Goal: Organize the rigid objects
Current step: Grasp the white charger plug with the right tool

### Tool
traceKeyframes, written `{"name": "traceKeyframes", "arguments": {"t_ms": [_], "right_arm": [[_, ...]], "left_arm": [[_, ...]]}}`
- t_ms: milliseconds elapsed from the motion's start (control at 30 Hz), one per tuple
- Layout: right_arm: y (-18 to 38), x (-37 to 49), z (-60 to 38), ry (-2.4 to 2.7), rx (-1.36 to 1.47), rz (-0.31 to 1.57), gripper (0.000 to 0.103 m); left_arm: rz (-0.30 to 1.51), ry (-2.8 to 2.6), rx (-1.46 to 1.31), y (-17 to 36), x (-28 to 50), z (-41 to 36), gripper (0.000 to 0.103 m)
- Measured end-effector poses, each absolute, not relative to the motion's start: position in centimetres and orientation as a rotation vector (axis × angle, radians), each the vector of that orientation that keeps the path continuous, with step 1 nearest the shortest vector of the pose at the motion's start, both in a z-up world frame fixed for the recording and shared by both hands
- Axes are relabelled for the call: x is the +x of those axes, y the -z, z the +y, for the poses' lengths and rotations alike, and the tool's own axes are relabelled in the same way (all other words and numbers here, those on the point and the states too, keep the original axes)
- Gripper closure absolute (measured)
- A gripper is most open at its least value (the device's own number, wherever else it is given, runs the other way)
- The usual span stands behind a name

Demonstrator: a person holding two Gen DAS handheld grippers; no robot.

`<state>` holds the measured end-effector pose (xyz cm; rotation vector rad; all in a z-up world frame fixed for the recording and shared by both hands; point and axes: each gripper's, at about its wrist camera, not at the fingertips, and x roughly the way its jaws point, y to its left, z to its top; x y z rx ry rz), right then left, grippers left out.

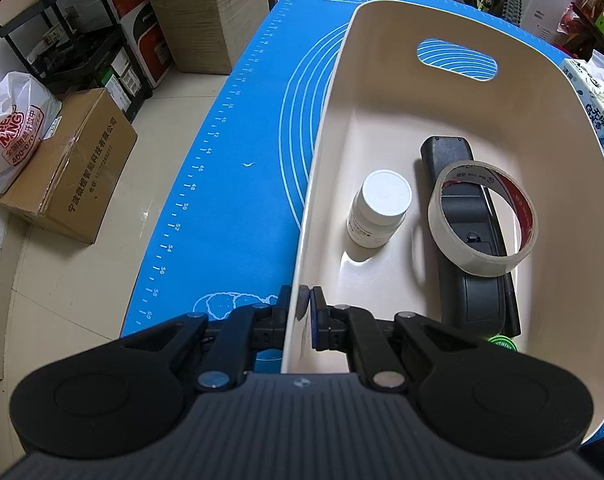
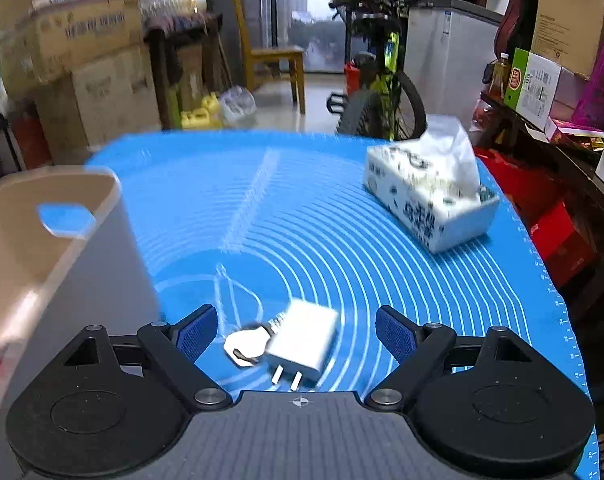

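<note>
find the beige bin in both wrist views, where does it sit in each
Left wrist view: the beige bin fills the centre and right, its near wall clamped by the left gripper.
Right wrist view: only a corner of it, with the handle slot, shows at the far left, beside the open right gripper.
Shared landmark: the tissue box on the blue mat.

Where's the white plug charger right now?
In the right wrist view, the white charger lies on the blue mat, between the open right gripper's fingers, beside a key; it isn't in the beige bin yet.
</note>
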<state>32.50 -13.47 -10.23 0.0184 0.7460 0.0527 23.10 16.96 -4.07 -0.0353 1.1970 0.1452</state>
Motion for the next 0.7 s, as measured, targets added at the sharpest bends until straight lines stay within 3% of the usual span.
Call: {"name": "traceKeyframes", "arguments": {"t_ms": [367, 467, 500, 533, 700], "right_arm": [[13.7, 33.8, -14.6, 0.012, 0.05, 0.769, 0.025], [13.8, 34.0, -14.6, -0.02, 0.055, 0.76, 0.039], [13.7, 33.9, -14.4, -0.039, 0.063, 0.759, 0.051], [13.7, 33.8, -14.2, -0.055, 0.066, 0.759, 0.057], [13.0, 33.4, -13.7, -0.05, 0.069, 0.764, 0.059]], "left_arm": [[1.196, -0.144, -0.026, 4.1, 23.2, 16.9, 0.093], [1.197, -0.145, -0.027, 4.1, 23.2, 16.8, 0.093], [1.196, -0.145, -0.026, 4.1, 23.2, 16.8, 0.093], [1.196, -0.144, -0.027, 4.1, 23.2, 16.9, 0.093], [1.196, -0.143, -0.03, 4.0, 23.2, 16.8, 0.093]]}}
